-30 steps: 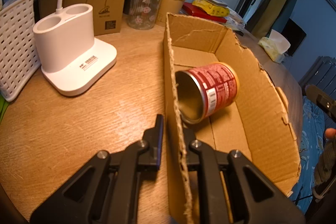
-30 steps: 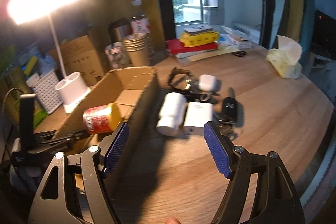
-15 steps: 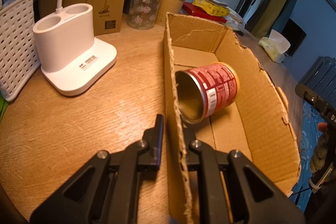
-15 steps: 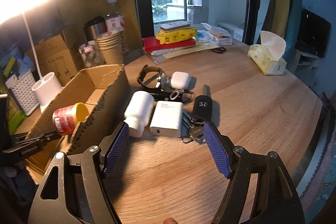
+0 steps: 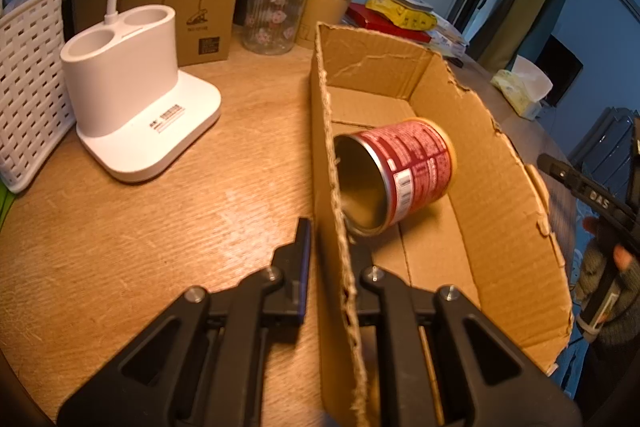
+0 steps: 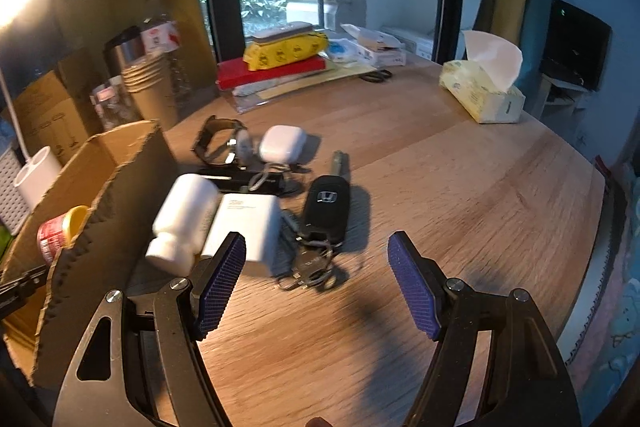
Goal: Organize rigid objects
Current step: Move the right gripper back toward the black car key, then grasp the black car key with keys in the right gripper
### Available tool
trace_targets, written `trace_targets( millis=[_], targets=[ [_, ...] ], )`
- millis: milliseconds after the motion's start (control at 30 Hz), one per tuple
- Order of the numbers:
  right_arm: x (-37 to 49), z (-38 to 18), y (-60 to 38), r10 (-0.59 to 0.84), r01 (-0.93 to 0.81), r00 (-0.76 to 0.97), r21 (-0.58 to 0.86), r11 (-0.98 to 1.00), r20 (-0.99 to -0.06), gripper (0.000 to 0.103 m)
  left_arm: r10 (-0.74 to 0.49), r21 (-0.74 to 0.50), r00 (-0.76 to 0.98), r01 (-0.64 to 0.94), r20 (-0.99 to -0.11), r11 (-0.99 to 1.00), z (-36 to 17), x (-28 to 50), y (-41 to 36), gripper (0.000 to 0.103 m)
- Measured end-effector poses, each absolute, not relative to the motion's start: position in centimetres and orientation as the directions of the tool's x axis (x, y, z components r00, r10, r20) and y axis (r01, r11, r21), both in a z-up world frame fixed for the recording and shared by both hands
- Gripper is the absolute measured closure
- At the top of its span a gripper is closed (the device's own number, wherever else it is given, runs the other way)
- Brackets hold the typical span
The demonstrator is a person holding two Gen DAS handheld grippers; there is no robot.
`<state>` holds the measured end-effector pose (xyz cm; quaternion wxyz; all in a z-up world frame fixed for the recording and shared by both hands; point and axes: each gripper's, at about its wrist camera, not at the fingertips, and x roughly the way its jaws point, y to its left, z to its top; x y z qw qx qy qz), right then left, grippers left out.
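I've got the left gripper [image 5: 329, 247] pinched on the near side wall of the cardboard box [image 5: 496, 163], one finger outside, one inside, steadying it. Right gripper [image 6: 316, 283] is spread wide w/ nothing between the pads, hovering over the table [image 6: 460, 187] just short of the loose pile.

Progress, as I judge it: early. Only the red can [image 5: 404, 171] is in the box, lying on its side abt mid-floor, open end toward my left cam.

Left to sort, all on the table right beside the box's outer wall: white bottle [image 6: 184, 219] on its side, nearest the box; white charger block [image 6: 248, 231] touching it; car key [image 6: 326, 207] w/ key ring just beyond; earbud case [image 6: 282, 143] and watch [image 6: 218, 143] farther back toward the table's middle.

Tissue box [image 6: 482, 95] sits near the far right edge; prob not part of the job.
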<state>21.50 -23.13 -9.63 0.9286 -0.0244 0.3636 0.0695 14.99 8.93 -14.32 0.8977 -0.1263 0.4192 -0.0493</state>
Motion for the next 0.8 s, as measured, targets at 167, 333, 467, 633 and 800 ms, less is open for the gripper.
trace_targets(
  millis=[167, 333, 467, 633, 800],
  targets=[
    [22.8, -10.2, -23.3, 0.107, -0.144, 0.719, 0.003, 0.99, -0.686, 0.027, -0.194, -0.268, 0.643, -0.018, -0.74, 0.963, -14.3, 14.9, 8.9, 0.091],
    [24.1, -10.6, -22.9, 0.105, -0.151, 0.703, -0.003, 0.989, -0.703, 0.028, -0.195, -0.269, 0.643, -0.017, -0.741, 0.963, -14.4, 14.9, 8.8, 0.092],
    [24.9, -10.9, -22.6, 0.091, -0.148, 0.694, -0.017, 0.989, -0.714, 0.034, -0.195, -0.269, 0.643, -0.018, -0.741, 0.963, -14.4, 14.9, 8.8, 0.091],
    [26.3, -11.6, -23.2, 0.102, -0.138, 0.67, 0.011, 0.99, -0.735, 0.039, -0.196, -0.269, 0.642, -0.017, -0.741, 0.963, -14.4, 14.8, 8.7, 0.091],
    [27.2, -12.5, -23.2, 0.099, -0.138, 0.65, 0.011, 0.99, -0.754, 0.045, -0.195, -0.269, 0.642, -0.017, -0.741, 0.963, -14.4, 14.8, 8.7, 0.091]
  ],
)
